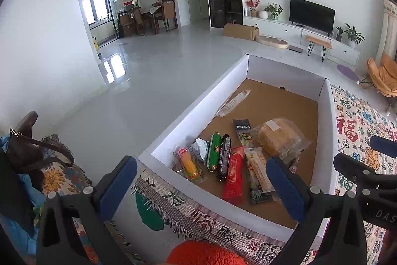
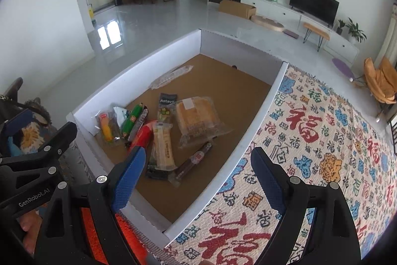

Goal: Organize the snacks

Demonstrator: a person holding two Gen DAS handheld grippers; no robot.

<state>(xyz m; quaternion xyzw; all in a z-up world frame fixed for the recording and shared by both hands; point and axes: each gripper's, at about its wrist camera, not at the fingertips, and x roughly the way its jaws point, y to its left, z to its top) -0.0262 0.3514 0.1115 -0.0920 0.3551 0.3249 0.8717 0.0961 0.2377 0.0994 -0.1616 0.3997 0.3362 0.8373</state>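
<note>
A white cardboard box [image 1: 198,106] [image 2: 139,71] with a brown floor holds several snack packets. Along its near left lie a corn packet [image 1: 189,164] [image 2: 106,129], a green sausage [image 1: 214,152] [image 2: 131,119], a black bar [image 1: 224,157], a red packet [image 1: 233,176] [image 2: 145,137] and a beige wafer packet [image 1: 259,171] [image 2: 163,147]. A bagged bread [image 1: 281,137] [image 2: 198,117] lies to the right, and a dark sausage [image 2: 194,160] in front of it. My left gripper [image 1: 202,184] is open and empty above the box's near edge. My right gripper [image 2: 198,180] is open and empty above the box's right wall.
The box stands on a patterned woven blanket [image 2: 310,140]. A clear long packet [image 1: 233,102] lies at the box's far left. A flowered cushion and brown bag [image 1: 37,155] sit to the left. Something orange and fuzzy [image 1: 203,253] is just below the grippers. Grey floor lies beyond.
</note>
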